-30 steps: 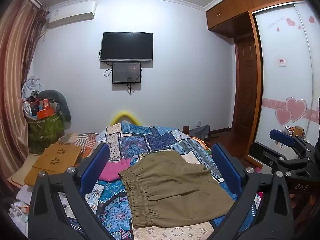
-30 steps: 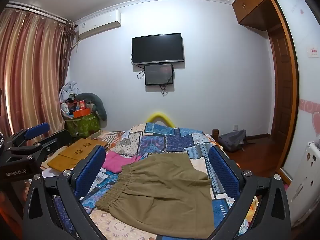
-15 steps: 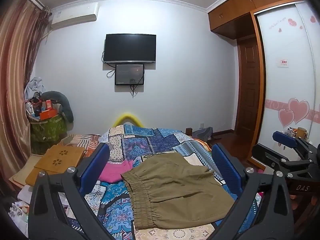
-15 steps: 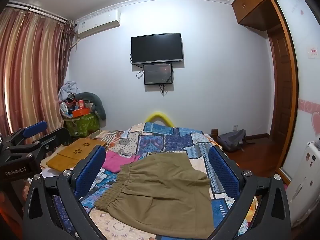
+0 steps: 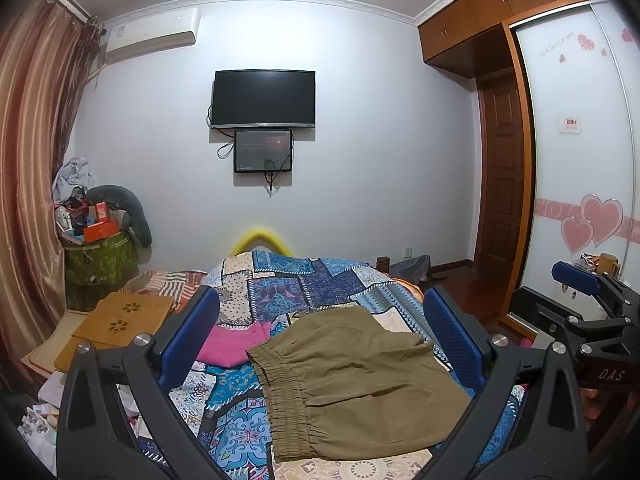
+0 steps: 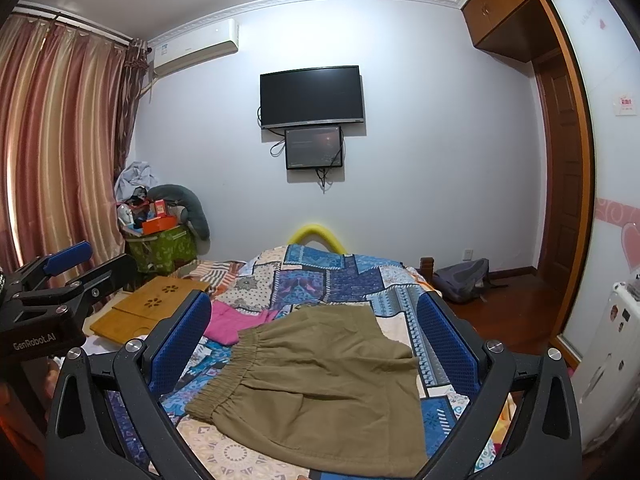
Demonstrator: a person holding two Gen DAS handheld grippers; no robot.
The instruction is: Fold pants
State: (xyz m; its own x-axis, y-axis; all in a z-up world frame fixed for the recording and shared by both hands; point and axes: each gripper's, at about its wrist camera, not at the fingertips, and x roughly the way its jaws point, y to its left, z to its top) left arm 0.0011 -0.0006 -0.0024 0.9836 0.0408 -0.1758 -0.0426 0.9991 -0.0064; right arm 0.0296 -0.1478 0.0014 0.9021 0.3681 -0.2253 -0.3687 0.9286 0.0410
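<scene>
Olive pants (image 5: 352, 376), soft, light and limp, are laid on the bed (image 5: 280, 284), best gripped at the elastic waistband (image 5: 280, 384); both tongs, left (image 5: 320, 340) and right (image 6: 314, 340), are held wide open, empty.

Olive-khaki pants (image 5: 352, 376) lie flat on a patchwork bedspread (image 5: 288, 288), already folded into a compact, roughly square bundle. The gathered elastic waistband (image 5: 284, 396) runs along the left edge (its ruching plainly visible), while the smoother cloth spreads away to the right. A shallow crease crosses the middle, and the far edge rises into a slight hump. One far-left corner lies just beside a pink garment (image 5: 232, 344); whether they touch cannot be told.
</scene>
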